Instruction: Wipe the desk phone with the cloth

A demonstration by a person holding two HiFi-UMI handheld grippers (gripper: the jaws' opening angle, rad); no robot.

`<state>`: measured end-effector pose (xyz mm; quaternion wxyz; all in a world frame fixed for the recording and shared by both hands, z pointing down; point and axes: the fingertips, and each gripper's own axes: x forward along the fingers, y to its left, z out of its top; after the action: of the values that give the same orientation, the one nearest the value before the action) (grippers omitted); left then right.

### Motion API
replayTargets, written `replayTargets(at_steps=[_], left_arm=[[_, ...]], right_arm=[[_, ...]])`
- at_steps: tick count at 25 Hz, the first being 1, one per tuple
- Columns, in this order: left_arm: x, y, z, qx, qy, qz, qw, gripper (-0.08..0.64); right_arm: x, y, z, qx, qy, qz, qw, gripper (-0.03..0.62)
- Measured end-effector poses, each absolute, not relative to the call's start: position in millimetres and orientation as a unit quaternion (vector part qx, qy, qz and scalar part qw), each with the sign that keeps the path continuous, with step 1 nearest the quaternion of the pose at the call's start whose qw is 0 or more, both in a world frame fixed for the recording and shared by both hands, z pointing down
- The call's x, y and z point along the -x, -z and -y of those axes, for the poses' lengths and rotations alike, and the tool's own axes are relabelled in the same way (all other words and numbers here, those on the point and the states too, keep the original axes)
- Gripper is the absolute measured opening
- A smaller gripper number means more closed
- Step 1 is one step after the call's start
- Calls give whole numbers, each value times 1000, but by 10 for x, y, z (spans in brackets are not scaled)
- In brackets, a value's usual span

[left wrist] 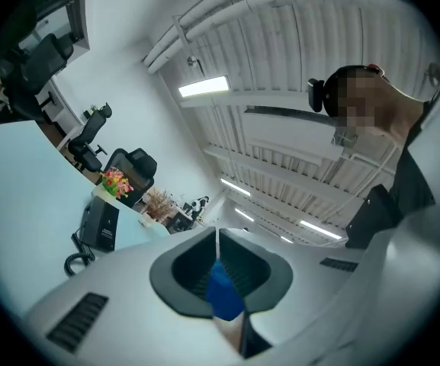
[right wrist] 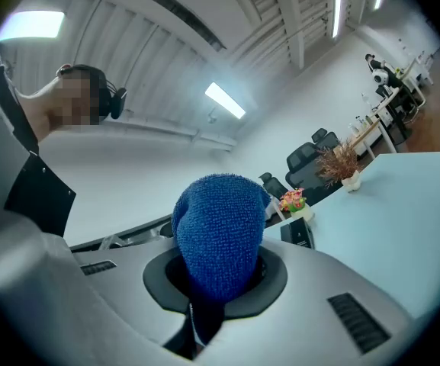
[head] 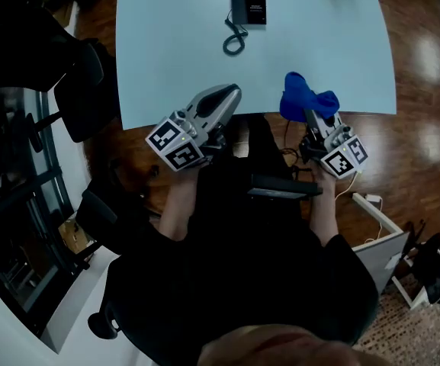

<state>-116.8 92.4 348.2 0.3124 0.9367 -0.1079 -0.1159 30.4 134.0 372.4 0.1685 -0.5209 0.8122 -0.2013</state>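
Note:
The black desk phone (head: 248, 1) lies at the far middle of the pale blue table (head: 166, 44), its coiled cord (head: 235, 40) trailing toward me. It also shows small in the left gripper view, where the phone (left wrist: 97, 223) sits far off to the left. My right gripper (head: 313, 114) hovers over the table's near edge, shut on a bunched blue cloth (head: 306, 97) that sticks up out of the jaws. The cloth (right wrist: 220, 239) fills the middle of the right gripper view and half hides the phone (right wrist: 300, 231). My left gripper (head: 231, 94) is at the near edge too, tilted upward, jaws together and empty.
Black office chairs (head: 90, 82) stand off the table's left side. A small pot of flowers (left wrist: 114, 181) and a white vase of dry twigs (right wrist: 351, 180) stand at the table's far end beyond the phone. Wooden floor lies to the right.

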Motion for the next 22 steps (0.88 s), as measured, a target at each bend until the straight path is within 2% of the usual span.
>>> replayTargets(at_steps=[4,11,15,22], left_arm=[[1238,-3476,-1262,-938,117,87,316,-3],[1337,-3173,-1720,-948,123,109,272,-2],[1188,-2979,-2049,-950,126,126,258,-2],[509,-2914,-2960,-954,111,127,248,-2]], right_arm=[[-40,-3484,-1756,519,178,-818,175,3],[208,-3157,-2061,461,166,-846,210,3],[89,-2893,-2452,437,154,-857,226,3],[-481,-2810,-3300,408,144,-865,253,3]])
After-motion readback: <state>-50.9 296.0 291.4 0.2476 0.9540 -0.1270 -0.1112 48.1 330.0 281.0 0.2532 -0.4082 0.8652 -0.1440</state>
